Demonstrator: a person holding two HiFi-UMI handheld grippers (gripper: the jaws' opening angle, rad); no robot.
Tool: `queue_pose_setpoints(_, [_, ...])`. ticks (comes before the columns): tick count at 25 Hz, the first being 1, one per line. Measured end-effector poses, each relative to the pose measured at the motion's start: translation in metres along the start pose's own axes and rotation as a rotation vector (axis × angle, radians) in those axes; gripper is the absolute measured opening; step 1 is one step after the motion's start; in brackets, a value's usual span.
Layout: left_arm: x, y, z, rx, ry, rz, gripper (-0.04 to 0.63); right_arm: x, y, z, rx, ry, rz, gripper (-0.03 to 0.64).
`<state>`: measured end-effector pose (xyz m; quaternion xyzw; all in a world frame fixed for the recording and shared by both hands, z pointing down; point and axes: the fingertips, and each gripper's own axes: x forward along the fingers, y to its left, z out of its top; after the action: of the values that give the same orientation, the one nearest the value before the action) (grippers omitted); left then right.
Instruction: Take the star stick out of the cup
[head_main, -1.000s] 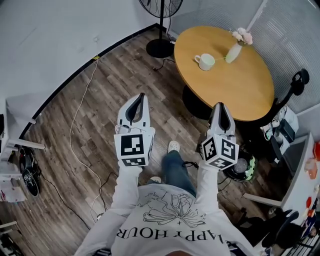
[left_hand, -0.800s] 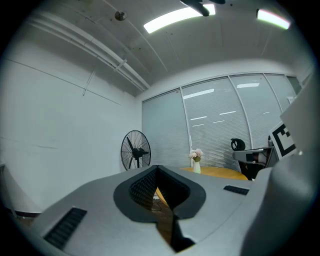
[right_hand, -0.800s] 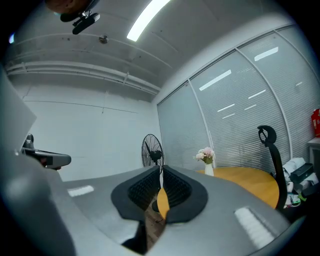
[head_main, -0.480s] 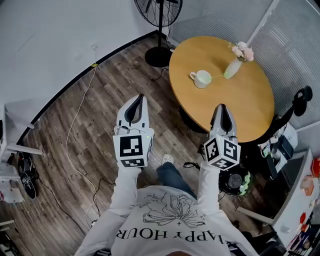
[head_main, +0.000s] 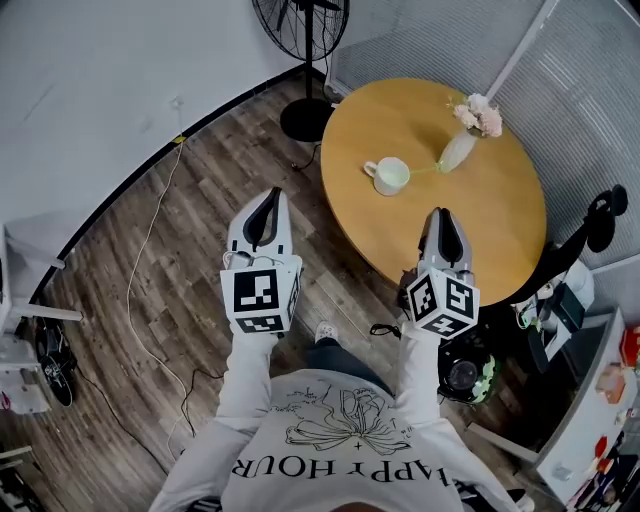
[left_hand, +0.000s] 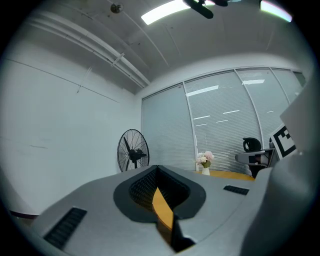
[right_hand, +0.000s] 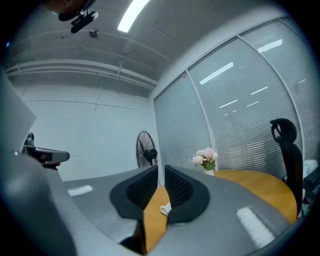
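Our left fingers (head_main: 272, 194) closed on nothing, right fingers (head_main: 453, 240) just opening to an empty slit, we could topple the upper-centre cup (head_main: 388, 176) on the surface (head_main: 430, 235) if they miss its thin stick (head_main: 424, 170).

This is looking like an office, or a small meeting corner of one; a round wooden table (head_main: 480, 215) is standing on wood-look flooring (head_main: 200, 215) with a vase of pink flowers (head_main: 466, 135) sitting on it; glass partition walls (head_main: 420, 40) with slatted blinds are closing off the far side; long light strips (left_hand: 165, 11) are glowing in a bare ceiling with exposed pipes (left_hand: 100, 50); a black office chair (head_main: 603, 212) is standing beside the table; a tall pedestal fan (head_main: 300, 20) is standing by the white wall (head_main: 90, 90); a loose cable (head_main: 150, 240) is trailing across the floor.
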<state>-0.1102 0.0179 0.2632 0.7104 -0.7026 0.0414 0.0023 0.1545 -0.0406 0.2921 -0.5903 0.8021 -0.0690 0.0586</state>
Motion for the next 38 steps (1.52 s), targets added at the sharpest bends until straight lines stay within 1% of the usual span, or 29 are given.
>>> queue_pose_setpoints(6, [0.04,-0.012,-0.005,0.001,0.011,-0.006,0.006,0.037,-0.022,-0.006,-0.005,0.015,0.009,0.038])
queue_pose_setpoints(8, [0.05,-0.015,-0.005,-0.001,0.013,-0.008,0.006,0.046,-0.027,-0.008,-0.005,0.023,0.012,0.051])
queue_pose_setpoints(15, [0.079,-0.017,-0.01,0.002,0.035,-0.005,0.006,0.076,-0.038,-0.018,0.001,0.052,0.018,0.052])
queue_pose_setpoints(18, [0.091,-0.016,-0.017,0.001,0.058,-0.001,0.006,0.087,-0.042,-0.023,0.009,0.063,0.015,0.052])
queue_pose_setpoints(22, [0.111,-0.015,-0.019,0.007,0.069,-0.014,0.006,0.102,-0.045,-0.031,0.018,0.085,0.009,0.052])
queue_pose_setpoints(25, [0.13,-0.014,-0.02,0.01,0.068,-0.032,0.006,0.115,-0.048,-0.034,0.018,0.087,-0.001,0.052])
queue_pose_setpoints(31, [0.181,-0.014,-0.024,0.003,0.061,-0.089,0.006,0.15,-0.064,-0.04,0.016,0.087,-0.059,0.061])
queue_pose_setpoints(38, [0.255,-0.019,-0.034,-0.006,0.075,-0.181,0.006,0.195,-0.081,-0.051,0.005,0.1,-0.131,0.061])
